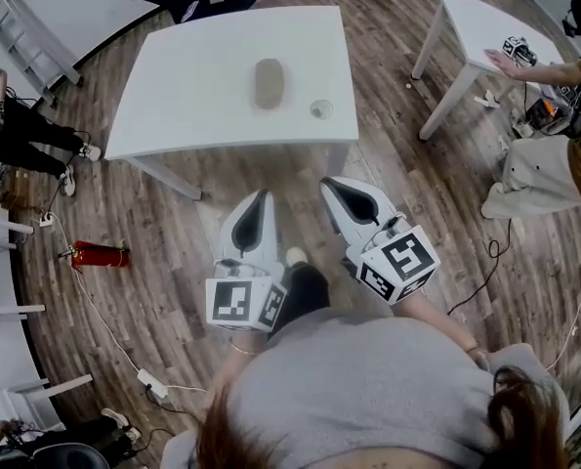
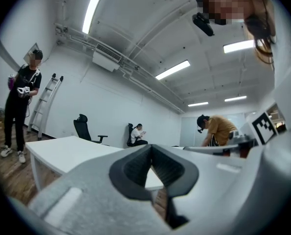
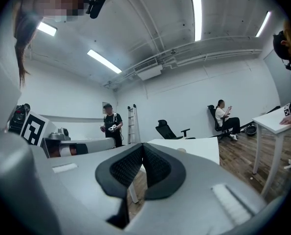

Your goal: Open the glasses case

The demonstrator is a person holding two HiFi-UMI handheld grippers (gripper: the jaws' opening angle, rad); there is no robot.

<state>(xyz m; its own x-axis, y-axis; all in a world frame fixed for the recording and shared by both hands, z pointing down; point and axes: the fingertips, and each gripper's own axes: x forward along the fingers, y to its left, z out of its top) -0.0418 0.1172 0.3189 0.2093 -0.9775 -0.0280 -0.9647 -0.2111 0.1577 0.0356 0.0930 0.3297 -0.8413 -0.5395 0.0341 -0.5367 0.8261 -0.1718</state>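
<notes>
A grey-brown oval glasses case [image 1: 269, 83] lies shut near the middle of the white table [image 1: 192, 76]. Both grippers hang over the wooden floor short of the table's near edge, pointing level toward it. My left gripper [image 1: 262, 196] is shut with nothing between its fingers, and my right gripper [image 1: 330, 185] is shut and empty too. In the left gripper view the closed left gripper [image 2: 151, 150] faces the table [image 2: 62, 153]. In the right gripper view the closed right gripper [image 3: 143, 148] points at the table [image 3: 199, 148], where the case [image 3: 182, 150] shows as a small bump.
A small clear round object [image 1: 320, 109] sits on the table right of the case. A second white table [image 1: 485, 18] with a person [image 1: 563, 154] beside it stands at the right. A red fire extinguisher [image 1: 100, 255], cables and a ladder [image 1: 26, 27] are at the left.
</notes>
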